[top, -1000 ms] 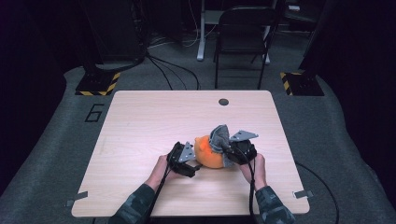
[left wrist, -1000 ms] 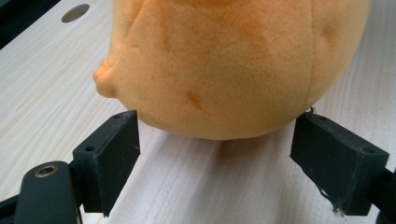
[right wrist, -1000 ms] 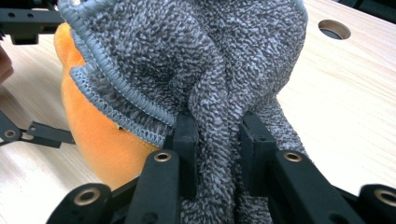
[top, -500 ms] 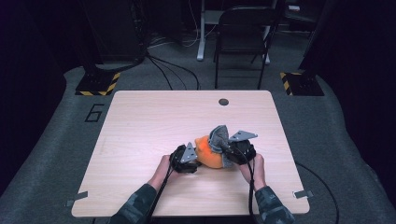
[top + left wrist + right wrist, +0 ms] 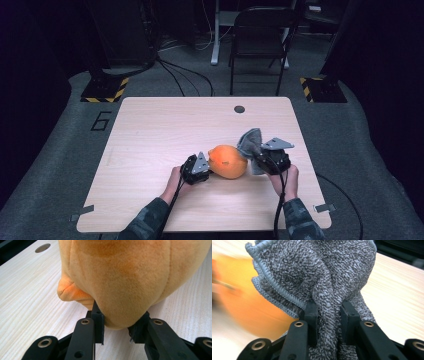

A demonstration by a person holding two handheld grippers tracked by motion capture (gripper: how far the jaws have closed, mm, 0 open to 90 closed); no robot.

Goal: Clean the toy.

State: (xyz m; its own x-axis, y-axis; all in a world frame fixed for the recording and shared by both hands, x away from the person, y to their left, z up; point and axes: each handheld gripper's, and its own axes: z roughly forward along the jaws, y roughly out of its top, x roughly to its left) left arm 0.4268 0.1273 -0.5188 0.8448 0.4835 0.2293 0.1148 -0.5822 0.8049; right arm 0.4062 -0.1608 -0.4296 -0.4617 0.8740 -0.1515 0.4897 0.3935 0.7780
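— What has changed since a moment back?

— Rightward goes the grey cloth: it lay over the orange plush toy and now hangs clear at that toy's right edge, lifted off by the right gripper. On the other side the left gripper has just been closing its fingers on the toy's near end.

— Where does everything sit now?

— Largest first: the surface takes up the middle of the high view. The toy rests right of centre in the lower half of that frame. The cloth is bunched just to the toy's right, pinched in a fold between the right gripper's fingers.

— And the left fingers?

— Pressed into the plush from both sides; the fabric bulges between them.

— Which step is this, then?

— Uncovering the toy, I'd judge, and nearly done. Next, the cloth needs carrying fully away and setting down, while the left grip steadies the toy so it doesn't drag along.
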